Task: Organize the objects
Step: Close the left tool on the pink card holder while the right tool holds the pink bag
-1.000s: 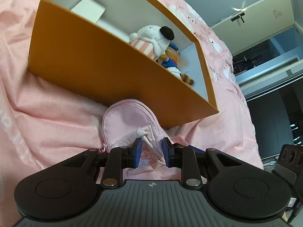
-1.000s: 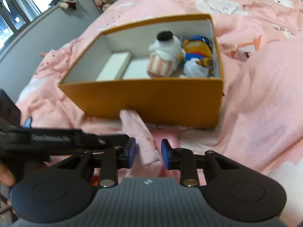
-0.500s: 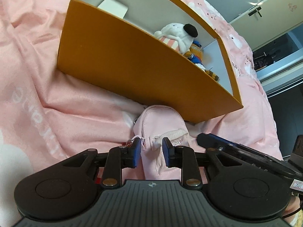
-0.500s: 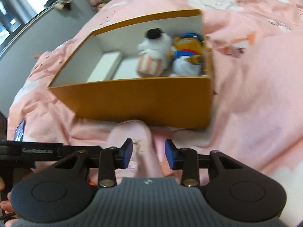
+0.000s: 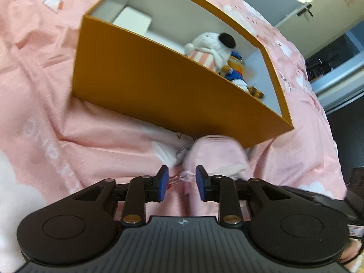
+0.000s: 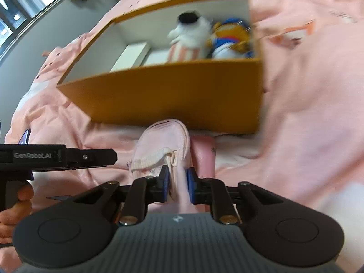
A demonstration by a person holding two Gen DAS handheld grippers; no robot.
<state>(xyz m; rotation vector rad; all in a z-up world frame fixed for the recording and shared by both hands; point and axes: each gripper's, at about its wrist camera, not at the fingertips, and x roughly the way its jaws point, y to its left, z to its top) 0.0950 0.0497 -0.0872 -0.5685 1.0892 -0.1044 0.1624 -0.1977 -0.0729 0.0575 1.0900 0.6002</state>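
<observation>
The little pink backpack lies on the pink bed, just in front of the orange box. It looks soft and light, so it may flop. The right tool has just closed and pinches its cloth. The left tool has just opened and holds nothing. The bag's near part is hidden and both pictures are blurry.
</observation>
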